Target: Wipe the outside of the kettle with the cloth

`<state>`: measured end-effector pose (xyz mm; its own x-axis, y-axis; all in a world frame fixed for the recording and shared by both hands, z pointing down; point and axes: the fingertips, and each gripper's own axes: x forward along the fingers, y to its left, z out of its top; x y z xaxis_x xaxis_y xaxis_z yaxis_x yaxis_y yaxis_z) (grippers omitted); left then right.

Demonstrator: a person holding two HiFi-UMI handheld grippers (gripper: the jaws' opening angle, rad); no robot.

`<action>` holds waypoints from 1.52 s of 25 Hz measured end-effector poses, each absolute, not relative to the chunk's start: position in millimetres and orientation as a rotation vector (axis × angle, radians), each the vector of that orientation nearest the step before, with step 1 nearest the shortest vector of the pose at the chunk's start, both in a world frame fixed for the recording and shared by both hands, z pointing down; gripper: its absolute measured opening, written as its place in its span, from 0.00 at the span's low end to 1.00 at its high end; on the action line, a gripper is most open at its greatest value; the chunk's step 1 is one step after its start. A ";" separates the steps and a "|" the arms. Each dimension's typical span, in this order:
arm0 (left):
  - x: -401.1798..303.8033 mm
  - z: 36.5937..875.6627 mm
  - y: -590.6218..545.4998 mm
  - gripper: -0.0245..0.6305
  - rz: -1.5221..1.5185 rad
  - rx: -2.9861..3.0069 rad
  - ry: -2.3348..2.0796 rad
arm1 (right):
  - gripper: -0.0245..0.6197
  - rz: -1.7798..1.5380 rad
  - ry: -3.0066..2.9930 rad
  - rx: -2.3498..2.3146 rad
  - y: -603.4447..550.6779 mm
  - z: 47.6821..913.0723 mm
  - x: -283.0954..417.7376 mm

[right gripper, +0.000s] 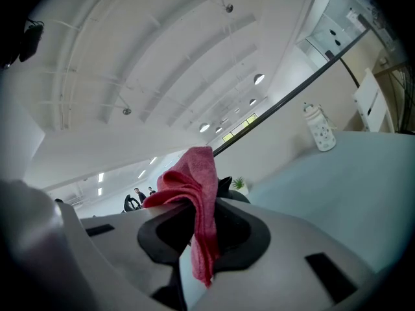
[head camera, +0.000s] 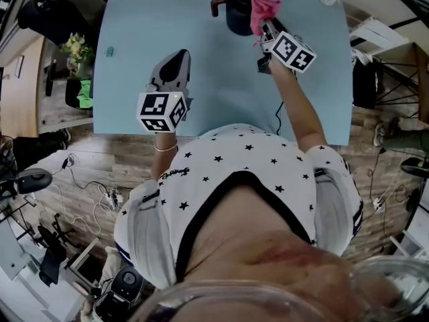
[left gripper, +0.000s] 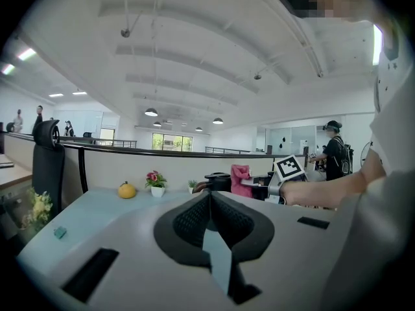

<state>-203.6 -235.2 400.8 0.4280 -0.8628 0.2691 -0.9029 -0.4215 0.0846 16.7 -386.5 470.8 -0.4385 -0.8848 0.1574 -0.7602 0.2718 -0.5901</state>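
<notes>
Seemingly early: cloth at the kettle, most of the wiping left

From the head view: finds the black kettle close to the far edge of the blue table, right of centre, handle pointing left. Shows the right gripper holding the pink cloth at the kettle's right flank, apparently touching. Places the left gripper well apart, nearer the near edge.

From the left gripper view: shows jaws pressed together on nothing, with kettle and cloth far ahead.

From the right gripper view: shows jaws clamped on the cloth, one fold draped over and down between them, with the dark kettle just behind.

Judging progress: reaches one flank at most; handle side, front and top apparently left.
</notes>
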 end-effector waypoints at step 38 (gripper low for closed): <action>-190.4 417.0 -252.7 0.08 0.315 2.451 -1.499 | 0.14 -1.067 2.183 -1.601 -412.9 523.1 55.2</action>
<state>-190.4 -252.7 417.0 0.4468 -0.8388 0.3109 -0.8930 -0.4390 0.0992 55.2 -412.9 523.1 -0.3761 -0.8987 0.2256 -0.7304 0.1377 -0.6690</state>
